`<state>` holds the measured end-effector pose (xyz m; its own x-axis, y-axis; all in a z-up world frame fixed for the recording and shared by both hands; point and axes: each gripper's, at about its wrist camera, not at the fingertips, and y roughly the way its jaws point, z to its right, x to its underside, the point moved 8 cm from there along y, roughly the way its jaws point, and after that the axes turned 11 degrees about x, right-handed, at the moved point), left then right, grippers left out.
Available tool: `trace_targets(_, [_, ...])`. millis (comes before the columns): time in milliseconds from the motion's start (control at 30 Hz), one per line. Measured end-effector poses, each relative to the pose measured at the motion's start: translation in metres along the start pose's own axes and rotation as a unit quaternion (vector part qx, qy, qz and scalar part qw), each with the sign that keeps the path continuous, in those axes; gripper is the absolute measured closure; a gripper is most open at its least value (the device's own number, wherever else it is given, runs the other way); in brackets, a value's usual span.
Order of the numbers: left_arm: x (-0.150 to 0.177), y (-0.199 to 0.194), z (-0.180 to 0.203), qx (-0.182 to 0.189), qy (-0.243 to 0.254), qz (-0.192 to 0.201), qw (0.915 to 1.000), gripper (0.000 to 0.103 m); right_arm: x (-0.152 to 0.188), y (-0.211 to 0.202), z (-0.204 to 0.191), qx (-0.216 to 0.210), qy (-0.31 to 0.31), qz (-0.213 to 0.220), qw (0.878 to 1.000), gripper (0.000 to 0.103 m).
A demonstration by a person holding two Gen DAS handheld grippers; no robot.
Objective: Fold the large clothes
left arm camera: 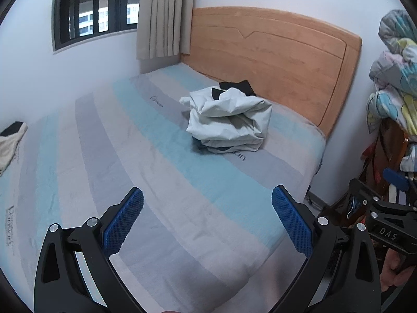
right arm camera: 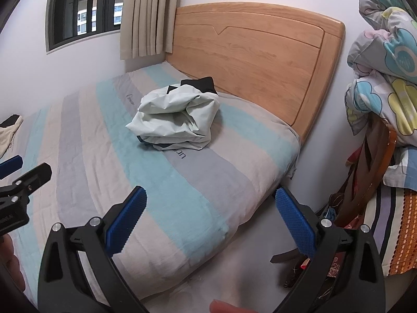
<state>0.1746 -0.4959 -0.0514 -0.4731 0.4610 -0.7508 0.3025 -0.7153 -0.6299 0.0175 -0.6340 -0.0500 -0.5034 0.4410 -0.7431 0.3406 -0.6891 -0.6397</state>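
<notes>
A pale mint garment with black parts (left arm camera: pixel 229 120) lies bundled on the striped bed (left arm camera: pixel 130 156) near the wooden headboard; it also shows in the right wrist view (right arm camera: pixel 177 116). My left gripper (left arm camera: pixel 207 219) is open and empty, held above the bed's near side, well short of the garment. My right gripper (right arm camera: pixel 211 221) is open and empty over the bed's right edge. A second cream and black garment (left arm camera: pixel 10 143) lies at the bed's far left edge, also in the right wrist view (right arm camera: pixel 9 130).
The wooden headboard (left arm camera: pixel 273 57) stands behind the bed. A window (left arm camera: pixel 93 13) and curtain (left arm camera: pixel 164 15) are on the left wall. A heap of flowered bedding (right arm camera: pixel 385 65) hangs over a chair (right arm camera: pixel 365 182) right of the bed.
</notes>
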Motion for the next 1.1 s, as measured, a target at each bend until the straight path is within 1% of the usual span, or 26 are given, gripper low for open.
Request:
trace_targets(233, [0.0037,0.0028,0.0064,0.0,0.017,-0.009,0.9998,0.006,0.0002,0.0016,-0.0002,-0.002,0.001,-0.002,1.0,0.008])
trace_targets(700, [0.0008,-0.0019,0.0045,0.0,0.016,-0.006,0.9998,0.006,-0.0045,0.0015,-0.0003,-0.004,-0.002,0.003,1.0,0.007])
trace_targets(833, [0.0007,-0.0016,0.0057,0.006,0.019,-0.008,0.9998,0.006,-0.0057,0.0017,-0.0006,-0.005,-0.002,0.004,1.0,0.007])
trace_targets(933, [-0.0011,0.0001,0.0063,-0.006,0.029,-0.013,0.9995,0.006,-0.0068,0.002,-0.001,-0.004,-0.003,0.004,1.0,0.007])
trace_targets(1100, [-0.0007,0.0011,0.0065,-0.002,0.027,-0.016,0.9995,0.006,-0.0081,0.0033,-0.0014,-0.006,-0.004,0.003,1.0,0.008])
